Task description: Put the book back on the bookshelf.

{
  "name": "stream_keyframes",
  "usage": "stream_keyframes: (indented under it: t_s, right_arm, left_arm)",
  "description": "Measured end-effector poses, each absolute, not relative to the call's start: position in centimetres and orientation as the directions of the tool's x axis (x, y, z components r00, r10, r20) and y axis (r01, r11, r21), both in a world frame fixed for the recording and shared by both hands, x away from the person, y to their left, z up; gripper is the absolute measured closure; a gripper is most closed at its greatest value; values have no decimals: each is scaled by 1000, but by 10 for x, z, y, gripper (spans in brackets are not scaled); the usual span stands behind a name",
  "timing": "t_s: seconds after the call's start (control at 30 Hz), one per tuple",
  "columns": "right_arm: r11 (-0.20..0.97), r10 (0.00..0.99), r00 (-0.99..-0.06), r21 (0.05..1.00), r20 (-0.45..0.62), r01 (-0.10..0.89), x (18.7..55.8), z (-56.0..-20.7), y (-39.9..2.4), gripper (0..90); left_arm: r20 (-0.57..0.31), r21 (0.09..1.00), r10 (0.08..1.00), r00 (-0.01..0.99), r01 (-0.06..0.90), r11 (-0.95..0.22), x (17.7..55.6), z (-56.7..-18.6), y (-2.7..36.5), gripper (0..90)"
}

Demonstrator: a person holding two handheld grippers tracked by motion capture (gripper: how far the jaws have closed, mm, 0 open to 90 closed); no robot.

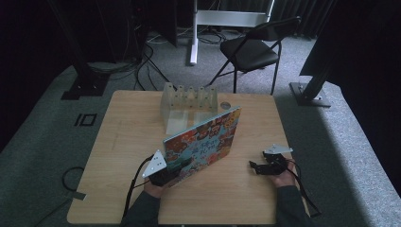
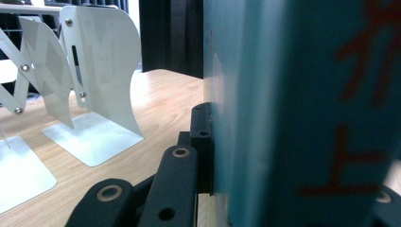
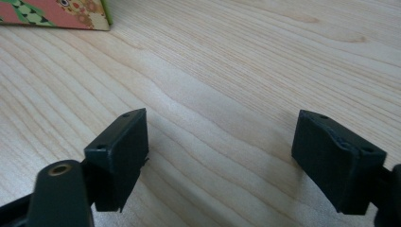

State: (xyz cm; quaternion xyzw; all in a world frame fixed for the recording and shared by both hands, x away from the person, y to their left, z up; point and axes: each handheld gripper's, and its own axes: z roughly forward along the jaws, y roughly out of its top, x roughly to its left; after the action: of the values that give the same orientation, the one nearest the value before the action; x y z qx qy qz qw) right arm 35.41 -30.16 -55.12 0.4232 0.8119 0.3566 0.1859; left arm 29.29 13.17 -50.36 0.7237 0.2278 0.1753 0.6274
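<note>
A colourful picture book (image 1: 205, 142) stands tilted on its lower edge in the middle of the wooden table (image 1: 118, 142). My left gripper (image 1: 181, 166) is shut on the book's lower left corner. In the left gripper view the teal cover (image 2: 302, 113) sits pressed against the black jaw pad (image 2: 202, 142). My right gripper (image 1: 257, 166) rests low over the table at the right, apart from the book. Its jaws stand wide open (image 3: 220, 156) with only bare wood between them. A corner of the book (image 3: 56, 14) shows at the top left of the right gripper view.
A pale expanding book rack (image 1: 189, 106) with several dividers stands at the back centre of the table; its white plates (image 2: 101, 80) rise just left of the held book. A small round object (image 1: 226, 105) lies beside it. A black folding chair (image 1: 253, 47) stands beyond the table.
</note>
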Motion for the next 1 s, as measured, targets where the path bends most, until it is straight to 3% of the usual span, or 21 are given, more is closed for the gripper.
stream_keyframes:
  t_s: [1.0]
  right_arm:
    - [391,817,-576,735,0,554,355,-551,-301,169]
  left_arm:
    - [-14,988,607,795,105,-116,284,-498,154,810]
